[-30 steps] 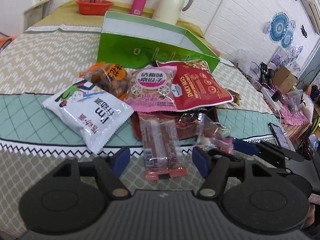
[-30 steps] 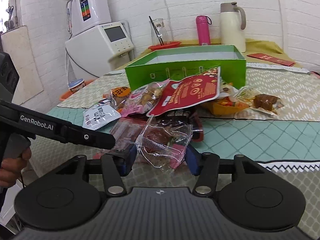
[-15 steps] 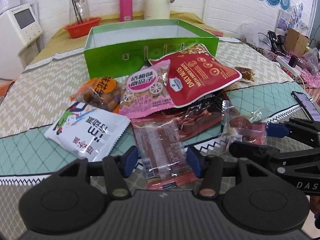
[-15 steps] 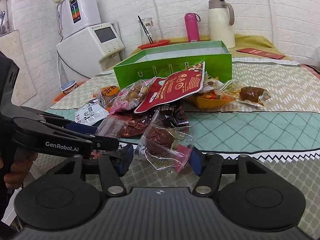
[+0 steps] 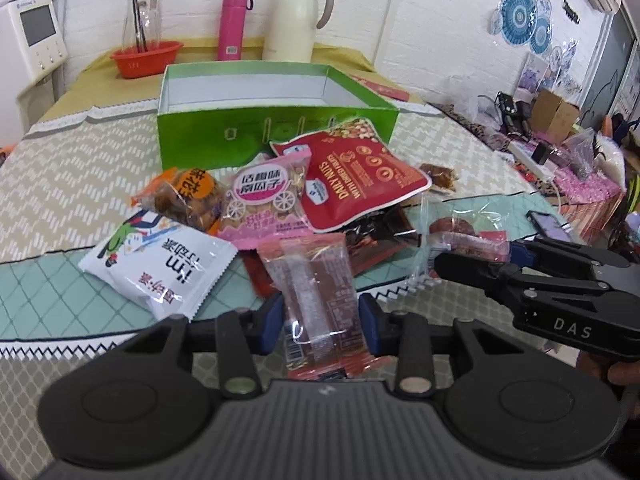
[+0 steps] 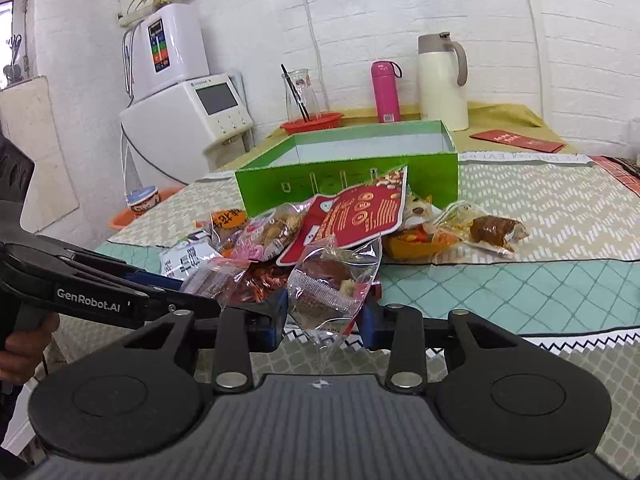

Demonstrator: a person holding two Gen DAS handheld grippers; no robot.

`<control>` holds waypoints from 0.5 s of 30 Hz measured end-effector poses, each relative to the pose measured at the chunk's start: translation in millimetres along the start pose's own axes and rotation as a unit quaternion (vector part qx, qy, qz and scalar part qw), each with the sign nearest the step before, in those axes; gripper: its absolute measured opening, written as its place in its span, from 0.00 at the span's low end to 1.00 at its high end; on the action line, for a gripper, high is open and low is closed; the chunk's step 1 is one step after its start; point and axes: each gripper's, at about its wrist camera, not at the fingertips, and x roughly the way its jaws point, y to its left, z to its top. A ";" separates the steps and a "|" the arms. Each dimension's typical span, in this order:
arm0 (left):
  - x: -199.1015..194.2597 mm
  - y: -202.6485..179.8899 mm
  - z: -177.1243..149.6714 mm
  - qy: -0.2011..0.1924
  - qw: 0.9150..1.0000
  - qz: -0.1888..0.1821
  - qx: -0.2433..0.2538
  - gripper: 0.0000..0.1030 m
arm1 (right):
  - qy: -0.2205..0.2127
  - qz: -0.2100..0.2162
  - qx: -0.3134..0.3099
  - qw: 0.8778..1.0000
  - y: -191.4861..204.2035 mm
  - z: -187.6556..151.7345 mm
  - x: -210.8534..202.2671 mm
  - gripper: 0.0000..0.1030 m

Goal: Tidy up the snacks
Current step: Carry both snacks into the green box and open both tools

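Note:
My left gripper (image 5: 320, 322) is shut on a long reddish clear snack pack (image 5: 316, 300), lifted off the table. My right gripper (image 6: 326, 318) is shut on a clear pack with a brown snack (image 6: 332, 280), also raised; that pack shows at the right of the left wrist view (image 5: 460, 240). Behind lies a pile: a white pouch (image 5: 160, 268), a pink pumpkin-seed pack (image 5: 268, 200), a red Daily Nuts bag (image 5: 356, 184) and an orange pack (image 5: 184, 196). An open green box (image 5: 272, 128) stands behind the pile, empty as far as I see.
A pink bottle (image 5: 233, 26), a cream thermos jug (image 5: 294, 20) and a red basket (image 5: 146, 58) stand behind the box. A phone (image 5: 548, 226) lies at the table's right edge. More wrapped snacks (image 6: 492, 230) lie right of the pile.
Both grippers have closed on their packs and lifted them off the table. The left gripper has swung to face the green box squarely.

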 end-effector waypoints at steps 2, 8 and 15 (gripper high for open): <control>-9.9 2.5 9.1 -0.015 1.000 -0.018 -0.012 0.36 | -0.017 0.004 0.002 1.000 -1.3 7.8 -3.2 0.62; -17.3 12.9 50.4 -0.065 0.997 -0.010 -0.026 0.36 | -0.065 0.000 -0.005 0.998 -3.6 41.8 13.8 0.62; 10.2 38.4 100.6 -0.080 0.995 0.006 -0.063 0.36 | -0.085 -0.001 -0.014 0.996 -15.2 77.6 52.7 0.62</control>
